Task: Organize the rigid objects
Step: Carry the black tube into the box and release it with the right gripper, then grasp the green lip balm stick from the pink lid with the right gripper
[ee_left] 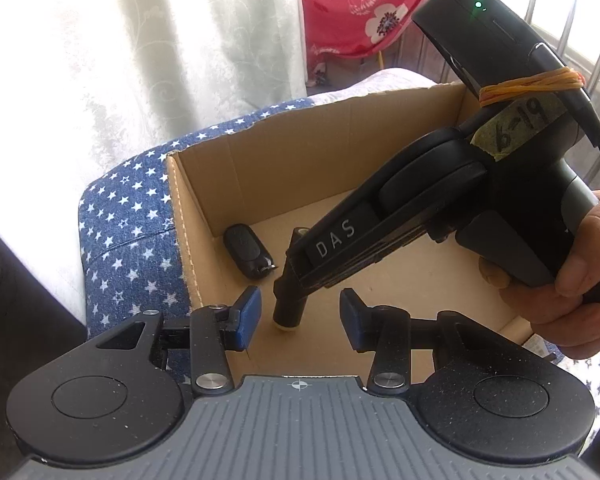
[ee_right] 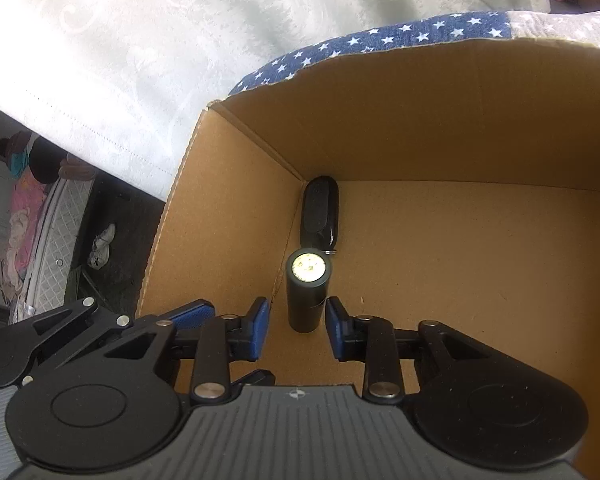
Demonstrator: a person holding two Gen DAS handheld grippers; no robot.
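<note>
box: cardboard, open top
key fob: flat in box corner
cylinder: black, just beside fob
right gripper: fingers apart, straddling cylinder, no contact
left gripper: fingers apart, empty, over box

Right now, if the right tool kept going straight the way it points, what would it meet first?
The black cylinder standing in the cardboard box. It sits between the right tool's open fingers, so pushing on would likely bump it toward the key fob behind it, though depth is hard to judge.
</note>
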